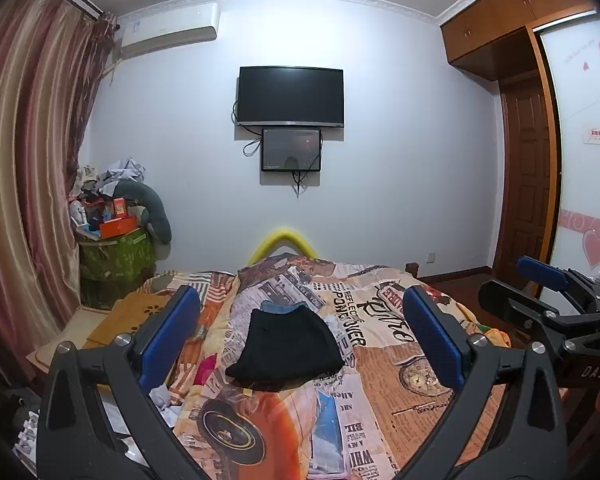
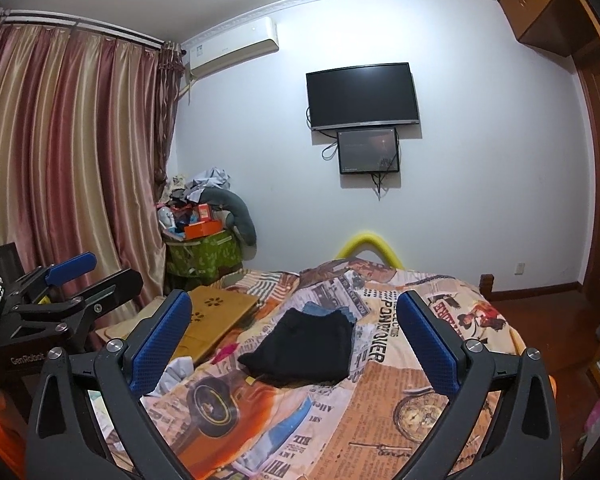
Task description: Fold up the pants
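Pants (image 1: 286,346), folded black, lie dead ahead at twelve o'clock of both wide-open, empty grippers: left gripper (image 1: 300,336), right gripper (image 2: 296,340), neither clearly nearer.

Bed (image 1: 400,412) fills my lower view, covered by a quilt (image 2: 384,412) printed with newspaper text, clocks and orange patches. Folded black pants (image 1: 286,346) lie flat near its middle, resting on a blue denim piece (image 1: 282,307) that peeks out at the far edge. Crumpled white cloth (image 2: 176,372) sits at the bed's left side. Yellow curved footboard (image 1: 283,240) rises at the far end.
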Tool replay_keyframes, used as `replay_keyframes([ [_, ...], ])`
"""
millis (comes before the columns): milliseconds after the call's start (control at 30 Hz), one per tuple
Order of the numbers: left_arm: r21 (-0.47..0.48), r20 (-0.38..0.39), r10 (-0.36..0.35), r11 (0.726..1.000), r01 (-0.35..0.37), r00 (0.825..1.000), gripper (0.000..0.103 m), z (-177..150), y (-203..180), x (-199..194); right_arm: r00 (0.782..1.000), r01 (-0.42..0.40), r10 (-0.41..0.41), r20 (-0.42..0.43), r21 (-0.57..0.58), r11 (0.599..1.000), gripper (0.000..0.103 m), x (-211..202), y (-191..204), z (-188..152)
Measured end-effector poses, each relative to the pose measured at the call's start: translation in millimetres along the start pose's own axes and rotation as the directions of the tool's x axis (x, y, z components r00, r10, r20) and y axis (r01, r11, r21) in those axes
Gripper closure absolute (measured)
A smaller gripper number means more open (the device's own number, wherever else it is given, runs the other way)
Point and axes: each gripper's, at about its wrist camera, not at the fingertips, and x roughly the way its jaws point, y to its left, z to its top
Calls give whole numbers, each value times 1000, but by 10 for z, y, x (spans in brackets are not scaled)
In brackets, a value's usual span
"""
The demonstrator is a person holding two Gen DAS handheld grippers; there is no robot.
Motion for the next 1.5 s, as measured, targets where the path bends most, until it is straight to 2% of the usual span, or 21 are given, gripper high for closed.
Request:
replay_keyframes([
  [1500,-18,-35,-50,999,50,998,1,-24,-27,113,1000,5,-5,-2,5,1000,1,-57,-29,42],
])
